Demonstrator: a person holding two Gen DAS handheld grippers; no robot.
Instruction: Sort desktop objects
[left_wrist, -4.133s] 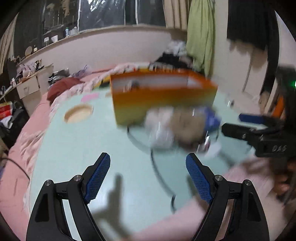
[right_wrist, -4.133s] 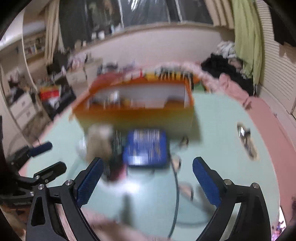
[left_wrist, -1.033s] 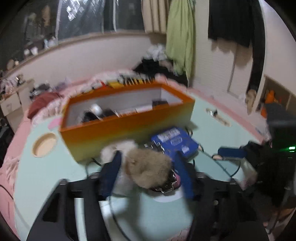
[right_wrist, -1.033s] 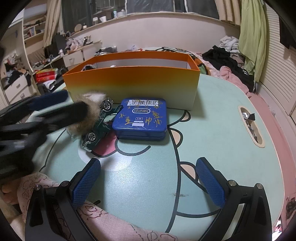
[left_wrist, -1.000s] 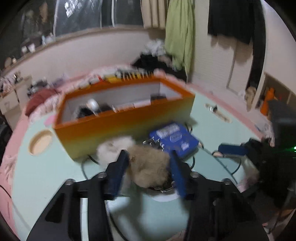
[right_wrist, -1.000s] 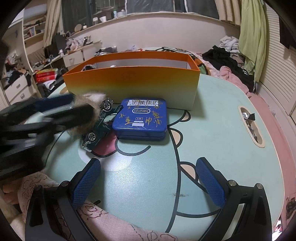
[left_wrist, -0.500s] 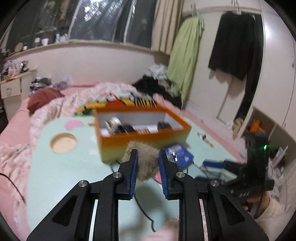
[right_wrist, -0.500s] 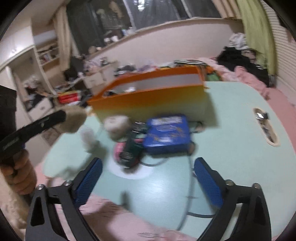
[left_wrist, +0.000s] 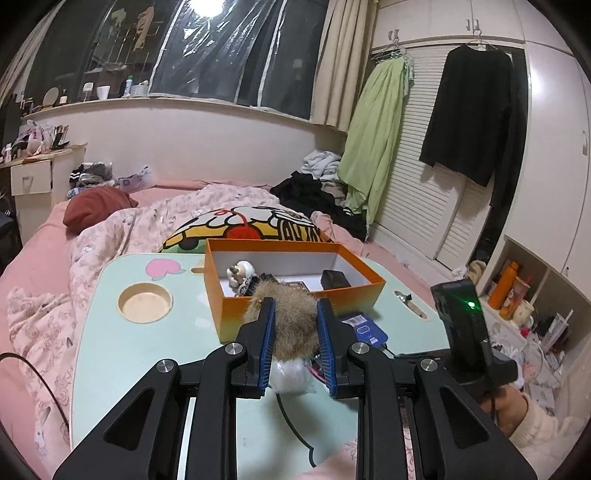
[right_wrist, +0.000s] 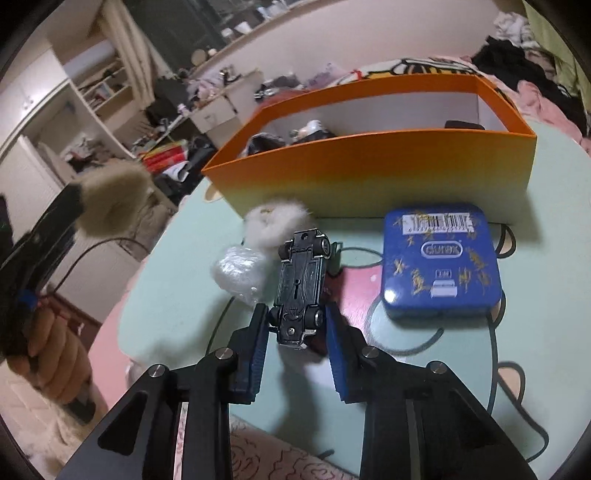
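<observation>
Holding a brown fur pom-pom (left_wrist: 293, 325) clamped between its pads, the left gripper (left_wrist: 293, 341) hangs just near of the orange box (left_wrist: 299, 308), lined up for a drop-in. Right view: right gripper (right_wrist: 293, 341) pinches an upside-down toy car (right_wrist: 301, 284) by its near end, white pom-pom (right_wrist: 275, 221) and blue tin (right_wrist: 441, 260) on the table, presumably next.

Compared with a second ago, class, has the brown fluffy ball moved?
Yes. The left hand-held gripper has lifted the brown fluffy ball off the table, up and toward the orange box; it sat beside the toy car.
</observation>
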